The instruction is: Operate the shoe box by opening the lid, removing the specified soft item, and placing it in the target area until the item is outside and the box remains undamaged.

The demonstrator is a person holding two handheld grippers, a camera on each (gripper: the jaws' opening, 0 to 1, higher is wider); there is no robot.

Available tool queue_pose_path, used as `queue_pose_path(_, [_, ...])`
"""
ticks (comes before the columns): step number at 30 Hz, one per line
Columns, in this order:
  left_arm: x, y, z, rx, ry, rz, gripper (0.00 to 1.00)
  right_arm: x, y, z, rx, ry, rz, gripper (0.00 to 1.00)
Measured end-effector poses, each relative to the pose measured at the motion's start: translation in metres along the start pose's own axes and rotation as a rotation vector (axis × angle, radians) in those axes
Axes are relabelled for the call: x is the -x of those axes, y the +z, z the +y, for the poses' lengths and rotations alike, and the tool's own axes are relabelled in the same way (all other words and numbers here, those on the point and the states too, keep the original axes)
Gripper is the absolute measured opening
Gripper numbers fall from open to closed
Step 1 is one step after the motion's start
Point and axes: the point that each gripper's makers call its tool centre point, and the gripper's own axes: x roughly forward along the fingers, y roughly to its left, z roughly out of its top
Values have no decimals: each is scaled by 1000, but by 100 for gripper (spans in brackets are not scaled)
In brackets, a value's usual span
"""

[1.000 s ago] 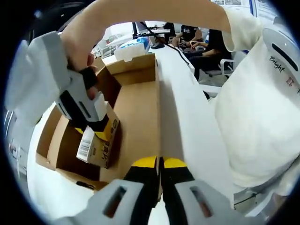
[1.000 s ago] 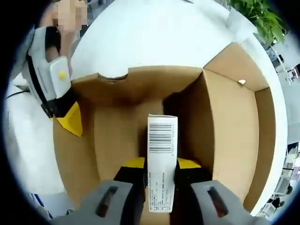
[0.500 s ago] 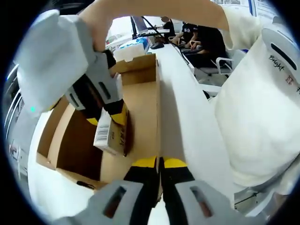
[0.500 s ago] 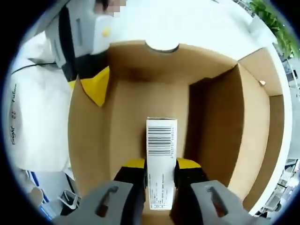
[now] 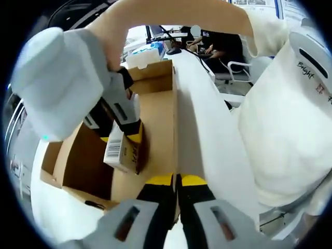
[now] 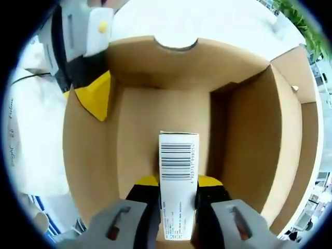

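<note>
Right gripper view: my right claw (image 6: 177, 188) clamps the small carton (image 6: 177, 181), long axis toward twelve, above the open shoe box (image 6: 249, 129).

A white table (image 5: 199, 111) runs away toward seated people (image 5: 218, 44) in dark clothes near a white office chair (image 5: 239, 70). A pale container (image 5: 145, 54) stands at the table's far end. A leafy green plant (image 6: 295, 15) shows beyond the white tabletop (image 6: 207, 21).
</note>
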Motion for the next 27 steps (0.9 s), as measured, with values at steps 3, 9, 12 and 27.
queue_pose_path(3, [0,0,0,0,1,0,1,1,-3,8,8,-3,16,21])
queue_pose_path(9, [0,0,0,-2,4,-5,1,5,-10,4,-11,-25,26,21])
queue_pose_path(12, [0,0,0,-1,1,-2,1,13,-12,7,0,-22,15,21])
queue_pose_path(27, [0,1,-1,3,-1,1,1,31,-25,13,-65,-1,-16,21])
